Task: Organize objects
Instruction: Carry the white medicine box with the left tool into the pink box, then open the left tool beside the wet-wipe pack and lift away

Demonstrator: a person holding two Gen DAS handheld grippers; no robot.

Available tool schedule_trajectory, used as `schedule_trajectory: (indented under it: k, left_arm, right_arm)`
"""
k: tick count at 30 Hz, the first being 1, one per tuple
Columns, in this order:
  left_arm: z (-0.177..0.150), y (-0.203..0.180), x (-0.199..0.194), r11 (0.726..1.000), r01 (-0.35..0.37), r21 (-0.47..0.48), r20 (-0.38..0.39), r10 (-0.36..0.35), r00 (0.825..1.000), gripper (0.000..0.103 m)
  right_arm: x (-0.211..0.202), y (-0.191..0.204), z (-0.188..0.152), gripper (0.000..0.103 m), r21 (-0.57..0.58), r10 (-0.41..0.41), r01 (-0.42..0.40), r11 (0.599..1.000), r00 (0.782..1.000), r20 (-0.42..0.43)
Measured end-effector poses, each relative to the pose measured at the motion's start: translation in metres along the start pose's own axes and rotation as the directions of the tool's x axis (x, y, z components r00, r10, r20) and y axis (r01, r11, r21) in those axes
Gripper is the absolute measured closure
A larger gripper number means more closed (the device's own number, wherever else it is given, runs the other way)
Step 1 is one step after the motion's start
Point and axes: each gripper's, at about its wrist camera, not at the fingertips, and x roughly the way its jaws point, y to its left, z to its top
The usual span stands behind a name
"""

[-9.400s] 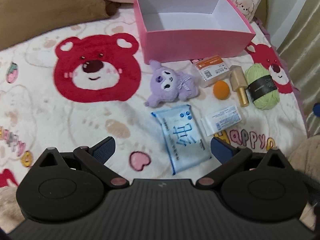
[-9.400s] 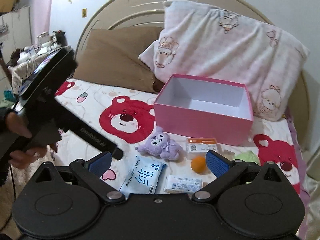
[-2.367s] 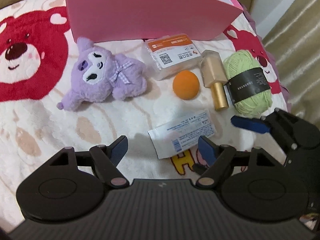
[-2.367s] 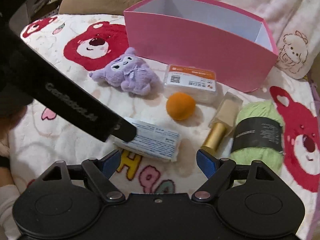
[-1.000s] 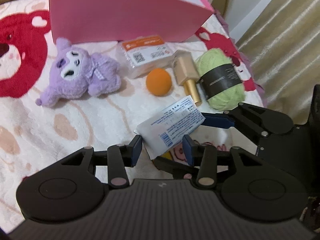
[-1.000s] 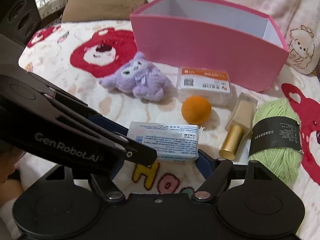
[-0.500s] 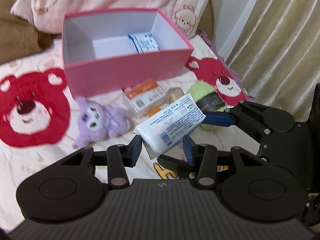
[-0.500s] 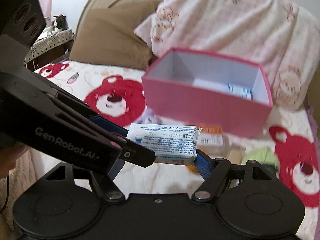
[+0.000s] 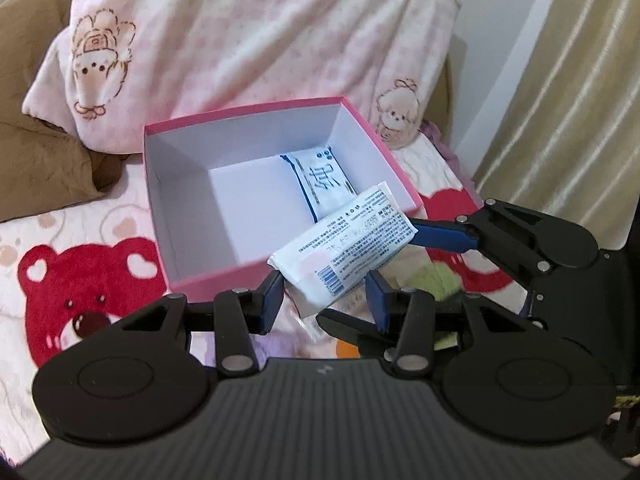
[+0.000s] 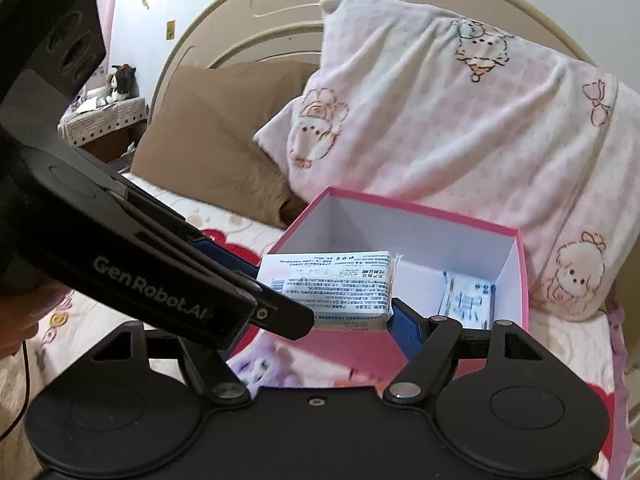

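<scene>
White packet [image 9: 348, 248] with fine print and a barcode hangs in the air over the near right corner of the pink box [image 9: 200, 276], tilted, pinched from two sides. The left tool [image 9: 324, 300] has its blue pads pressed on the packet's near end, and the right tool [image 9: 412, 264] clamps it crosswise, one blue finger [image 9: 444, 236] touching its far right end. The right wrist view shows the packet [image 10: 328, 288] flat-on between the right tool's [image 10: 320, 320] pads, with the left tool's black body crossing in front of it. Only the left view looks fully into the box, where a blue-printed tissue pack [image 9: 320, 180] lies along the right wall; the right view catches just its end [image 10: 468, 300]. The box stands on a bear-patterned bedspread [image 9: 80, 280], a pink pillow [image 9: 240, 40] behind it. Only the right view shows the brown pillow [image 10: 208, 136] in full and the headboard [image 10: 256, 12].
</scene>
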Motion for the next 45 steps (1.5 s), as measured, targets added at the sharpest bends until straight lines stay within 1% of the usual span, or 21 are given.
schedule_trajectory:
  k: [2, 4, 8, 11, 15, 18, 19, 20, 22, 24, 27, 28, 30, 35, 37, 42, 44, 45]
  left_arm:
    - [0.013, 0.002, 0.015, 1.0, -0.006, 0.012, -0.016, 0.006, 1.0, 0.06]
    - [0.026, 0.006, 0.035, 1.0, -0.008, 0.002, -0.044, 0.008, 0.999, 0.06]
    - [0.047, 0.021, 0.078, 0.999, 0.0, -0.054, -0.103, -0.005, 0.995, 0.06]
    - [0.057, 0.033, 0.109, 0.996, 0.0, -0.09, -0.137, -0.013, 0.991, 0.06]
    - [0.063, 0.052, 0.148, 0.988, 0.005, -0.157, -0.196, -0.036, 0.98, 0.06]
    - [0.065, 0.066, 0.177, 0.978, 0.004, -0.208, -0.217, -0.051, 0.975, 0.06]
    - [0.066, 0.071, 0.186, 0.974, 0.001, -0.225, -0.221, -0.052, 0.974, 0.06]
    - [0.066, 0.076, 0.193, 0.97, -0.003, -0.242, -0.221, -0.052, 0.974, 0.06]
    - [0.069, 0.082, 0.203, 0.964, -0.005, -0.264, -0.213, -0.053, 0.976, 0.06]
    - [0.072, 0.084, 0.21, 0.963, -0.017, -0.269, -0.199, -0.039, 0.979, 0.06]
    - [0.077, 0.088, 0.217, 0.96, -0.035, -0.279, -0.189, -0.019, 0.982, 0.06]
    - [0.08, 0.089, 0.22, 0.959, -0.045, -0.28, -0.184, -0.008, 0.983, 0.06]
    - [0.082, 0.092, 0.225, 0.954, -0.056, -0.293, -0.169, 0.006, 0.986, 0.061]
    - [0.087, 0.095, 0.239, 0.946, -0.061, -0.319, -0.143, 0.016, 0.99, 0.061]
    - [0.087, 0.097, 0.241, 0.941, -0.055, -0.334, -0.123, 0.014, 0.992, 0.061]
    - [0.089, 0.101, 0.252, 0.93, -0.071, -0.362, -0.115, 0.031, 0.993, 0.062]
    - [0.091, 0.101, 0.252, 0.928, -0.071, -0.366, -0.089, 0.041, 0.995, 0.062]
    - [0.092, 0.1, 0.252, 0.93, -0.068, -0.362, -0.079, 0.042, 0.996, 0.062]
  right_arm:
    - [0.012, -0.011, 0.009, 0.024, 0.007, 0.003, -0.003, 1.0, 1.0, -0.016]
    - [0.027, -0.026, 0.017, 0.026, 0.018, 0.007, -0.006, 1.0, 0.999, -0.042]
    - [0.061, -0.054, 0.028, 0.027, 0.063, 0.025, -0.017, 0.998, 0.993, -0.118]
    - [0.09, -0.077, 0.026, 0.028, 0.141, 0.045, -0.021, 0.99, 0.983, -0.176]
    - [0.123, -0.096, 0.019, 0.028, 0.187, 0.07, -0.027, 0.982, 0.972, -0.225]
    - [0.149, -0.109, 0.013, 0.032, 0.227, 0.077, -0.014, 0.974, 0.96, -0.27]
    - [0.156, -0.111, 0.012, 0.035, 0.236, 0.075, -0.006, 0.972, 0.956, -0.285]
    - [0.163, -0.114, 0.011, 0.037, 0.24, 0.071, 0.003, 0.971, 0.951, -0.3]
    - [0.177, -0.121, 0.011, 0.044, 0.248, 0.062, 0.022, 0.969, 0.943, -0.327]
    - [0.188, -0.126, 0.015, 0.048, 0.246, 0.049, 0.039, 0.969, 0.939, -0.34]
    - [0.199, -0.13, 0.022, 0.052, 0.23, 0.036, 0.053, 0.972, 0.931, -0.365]
    - [0.205, -0.133, 0.024, 0.055, 0.226, 0.033, 0.055, 0.973, 0.928, -0.37]
    - [0.213, -0.138, 0.028, 0.059, 0.221, 0.024, 0.069, 0.973, 0.921, -0.39]
    - [0.225, -0.149, 0.034, 0.063, 0.265, 0.024, 0.102, 0.959, 0.901, -0.433]
    - [0.227, -0.148, 0.035, 0.066, 0.235, -0.007, 0.12, 0.964, 0.902, -0.431]
    - [0.236, -0.154, 0.034, 0.068, 0.256, -0.019, 0.15, 0.955, 0.891, -0.454]
    - [0.236, -0.158, 0.036, 0.068, 0.277, -0.02, 0.16, 0.948, 0.894, -0.447]
    - [0.236, -0.158, 0.037, 0.068, 0.269, -0.03, 0.164, 0.949, 0.897, -0.441]
